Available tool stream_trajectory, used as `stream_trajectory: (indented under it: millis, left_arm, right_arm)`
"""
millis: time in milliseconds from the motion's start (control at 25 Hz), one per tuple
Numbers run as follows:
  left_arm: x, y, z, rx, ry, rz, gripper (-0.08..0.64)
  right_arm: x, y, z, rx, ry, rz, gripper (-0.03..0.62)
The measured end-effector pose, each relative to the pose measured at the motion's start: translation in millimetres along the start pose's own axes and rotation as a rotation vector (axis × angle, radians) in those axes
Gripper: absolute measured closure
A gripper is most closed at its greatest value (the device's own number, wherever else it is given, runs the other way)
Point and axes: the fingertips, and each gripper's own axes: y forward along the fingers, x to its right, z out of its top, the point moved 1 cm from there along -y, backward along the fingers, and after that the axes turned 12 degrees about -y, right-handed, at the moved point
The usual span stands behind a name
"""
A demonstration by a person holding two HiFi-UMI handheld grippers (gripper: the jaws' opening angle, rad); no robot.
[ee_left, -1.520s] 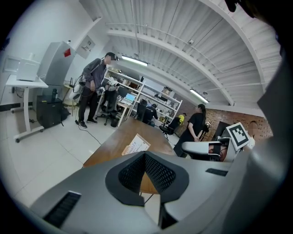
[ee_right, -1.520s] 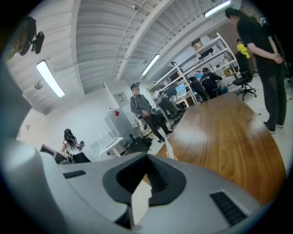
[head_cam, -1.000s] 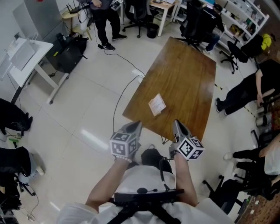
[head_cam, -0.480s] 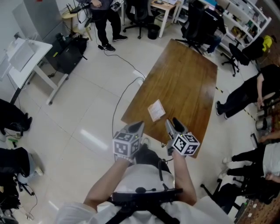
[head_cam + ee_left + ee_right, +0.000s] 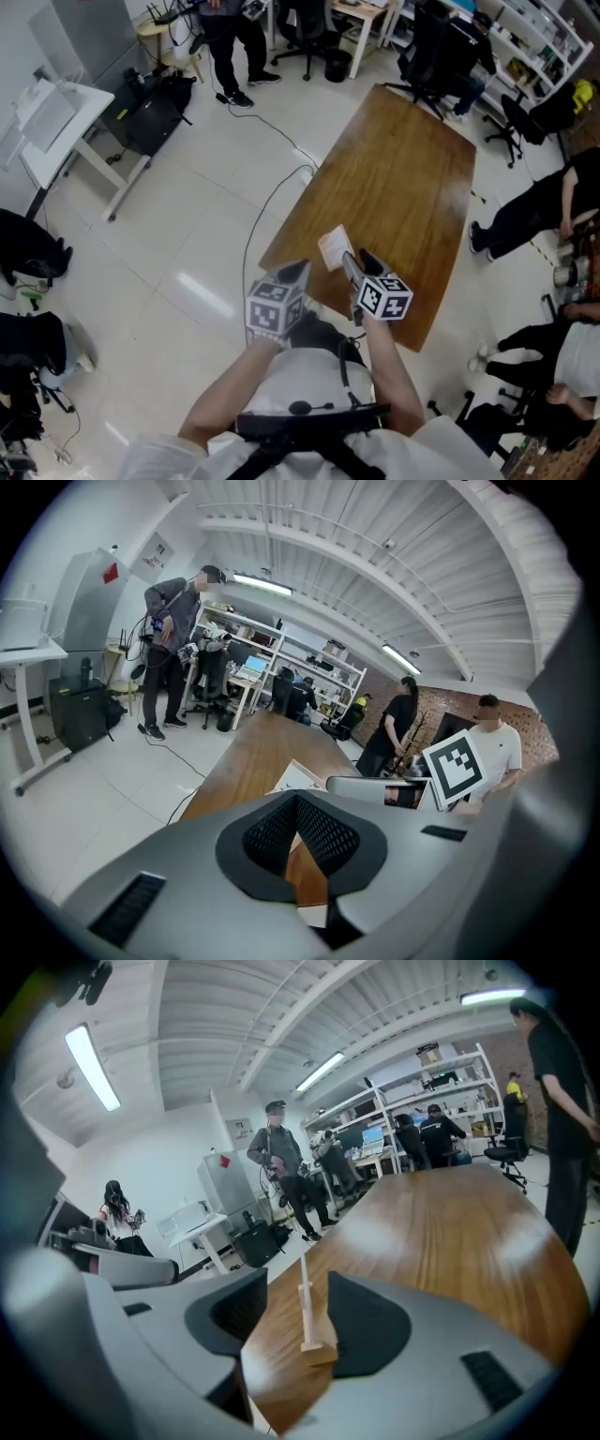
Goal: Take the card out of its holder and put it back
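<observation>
Table: card stands upright in its holder at table's near end. Step = approach for the pull, card not out yet.

R grpr is over table's near end. Jaws have just been opening, now wide. Card sits edge-on btwn them, pads not touching it. L grpr is at table's near edge, short of the holder, jaws together, nothing in them.

Nxt, imo: R eases fwd, closes on the card's upper part, lifts straight up out of the slot. L prob has to pin the holder, since the block looks light and may ride up w/ the card. Card is thin, so centre it before closing or a pad tips the lot.

Around, none in the way:
- white desk, well off table's left side
- person seated, off table's right side
- person standing, beyond table's far-left corner
- chairs, at table's far end
- cable, on floor by table's left edge

Nothing on the table near the card blocks either grpr.
</observation>
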Motion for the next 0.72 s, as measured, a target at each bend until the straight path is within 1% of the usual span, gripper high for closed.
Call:
stream_trajectory:
  millis: [240, 320, 480, 640, 720]
  left_arm:
    - [1, 15, -2, -0.032, 0.014, -0.005, 0.565]
    - [3, 20, -4, -0.048, 0.018, -0.006, 0.565]
    - [2, 25, -4, -0.055, 0.022, -0.007, 0.565]
    - [-2, 26, -3, -0.065, 0.018, -0.002, 0.565]
    - [-3, 27, -3, -0.059, 0.016, 0.001, 0.565]
  right_arm:
    - [0, 27, -5, -0.039, -0.041, 0.02, 0.364]
    - [0, 34, -6, -0.046, -0.049, 0.023, 0.398]
    - [-2, 45, -12, -0.065, -0.057, 0.034, 0.405]
    - [-6, 56, -17, -0.073, -0.067, 0.038, 0.462]
    - [-6, 59, -19, -0.077, -0.071, 0.041, 0.475]
